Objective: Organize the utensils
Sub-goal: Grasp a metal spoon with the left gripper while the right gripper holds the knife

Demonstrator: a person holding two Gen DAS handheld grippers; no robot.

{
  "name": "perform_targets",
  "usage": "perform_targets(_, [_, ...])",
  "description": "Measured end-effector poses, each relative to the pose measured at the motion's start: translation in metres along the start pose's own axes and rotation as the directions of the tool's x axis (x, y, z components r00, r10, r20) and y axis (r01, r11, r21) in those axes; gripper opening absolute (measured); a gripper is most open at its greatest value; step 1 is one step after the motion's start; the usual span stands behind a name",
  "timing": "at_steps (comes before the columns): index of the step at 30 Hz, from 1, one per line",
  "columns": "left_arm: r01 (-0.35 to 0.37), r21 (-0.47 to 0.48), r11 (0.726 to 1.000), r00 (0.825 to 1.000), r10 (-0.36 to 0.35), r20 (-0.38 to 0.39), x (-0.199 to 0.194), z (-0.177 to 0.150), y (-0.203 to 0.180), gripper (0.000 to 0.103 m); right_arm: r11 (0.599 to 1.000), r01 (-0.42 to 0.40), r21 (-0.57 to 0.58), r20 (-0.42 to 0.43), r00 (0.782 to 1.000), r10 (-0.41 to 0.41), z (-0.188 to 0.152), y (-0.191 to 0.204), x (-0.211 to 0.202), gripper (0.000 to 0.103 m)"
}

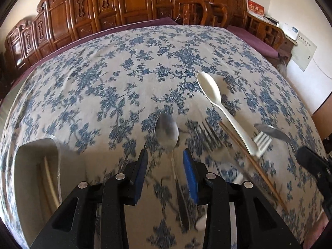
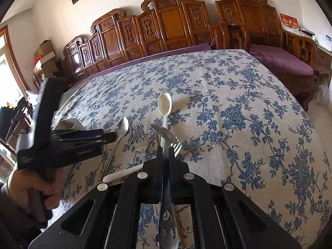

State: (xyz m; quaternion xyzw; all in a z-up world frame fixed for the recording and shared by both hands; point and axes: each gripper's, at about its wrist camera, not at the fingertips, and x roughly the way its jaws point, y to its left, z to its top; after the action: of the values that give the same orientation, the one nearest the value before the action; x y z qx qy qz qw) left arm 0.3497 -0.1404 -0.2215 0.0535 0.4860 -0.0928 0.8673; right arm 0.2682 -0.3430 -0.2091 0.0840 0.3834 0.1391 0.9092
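My left gripper (image 1: 165,155) is open over a metal spoon (image 1: 167,133) that lies on the flowered tablecloth; its handle runs between the fingers. My right gripper (image 2: 165,148) is shut on a steel spoon (image 2: 165,137) with a pierced handle, held above the cloth; that spoon also shows in the left wrist view (image 1: 271,132). A white plastic spoon (image 1: 217,101), a metal fork (image 2: 138,137), a white fork (image 1: 262,142) and wooden chopsticks (image 1: 253,166) lie together. A white utensil holder (image 1: 35,174) with a chopstick inside stands at the left.
The table (image 2: 238,108) is covered in a blue-flowered cloth. Carved wooden chairs (image 2: 172,25) and a purple-cushioned bench (image 2: 282,60) line the far and right sides. The left gripper (image 2: 68,145) and the hand holding it show in the right wrist view.
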Motion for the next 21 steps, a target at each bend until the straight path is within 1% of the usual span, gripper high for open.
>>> perform_targets(3, [-0.004,0.004,1.0,1.0,0.004,-0.016,0.012,0.007,-0.003,0.033,1.0,-0.007,0.005,-0.002,1.0,0.007,0.0,0.0,0.0,0.006])
perform_targets(5, [-0.023,0.019,1.0,0.999,0.024,-0.025,0.019,0.01,-0.006,0.033,1.0,-0.012,0.009,-0.003,1.0,0.012,0.0,-0.001,0.001,0.006])
perform_targets(7, [-0.02,0.021,1.0,0.999,0.021,-0.035,0.026,0.013,-0.007,0.034,1.0,-0.016,0.01,-0.003,1.0,0.016,0.0,-0.001,0.001,0.006])
perform_targets(9, [-0.023,0.019,1.0,0.999,0.024,-0.025,0.029,0.016,-0.008,0.036,1.0,-0.02,0.012,-0.002,1.0,0.02,0.001,-0.001,0.001,0.006])
perform_targets(13, [-0.018,0.006,1.0,0.999,0.019,-0.027,0.034,0.023,-0.007,0.036,1.0,-0.025,0.009,-0.004,1.0,0.025,0.0,0.001,0.002,0.006])
perform_targets(15, [-0.01,-0.001,1.0,1.0,0.01,-0.028,0.034,0.024,-0.006,0.027,1.0,-0.028,0.007,-0.004,1.0,0.028,0.0,0.002,0.002,0.006])
perform_targets(18, [-0.023,0.008,1.0,0.999,0.023,-0.035,0.032,0.023,-0.006,0.027,1.0,-0.031,0.006,-0.002,1.0,0.031,0.001,0.003,0.001,0.006])
perform_targets(21, [-0.025,0.014,1.0,1.0,0.025,-0.012,0.021,0.018,-0.004,0.027,0.999,-0.036,-0.001,0.001,0.999,0.036,0.001,0.005,0.001,0.006])
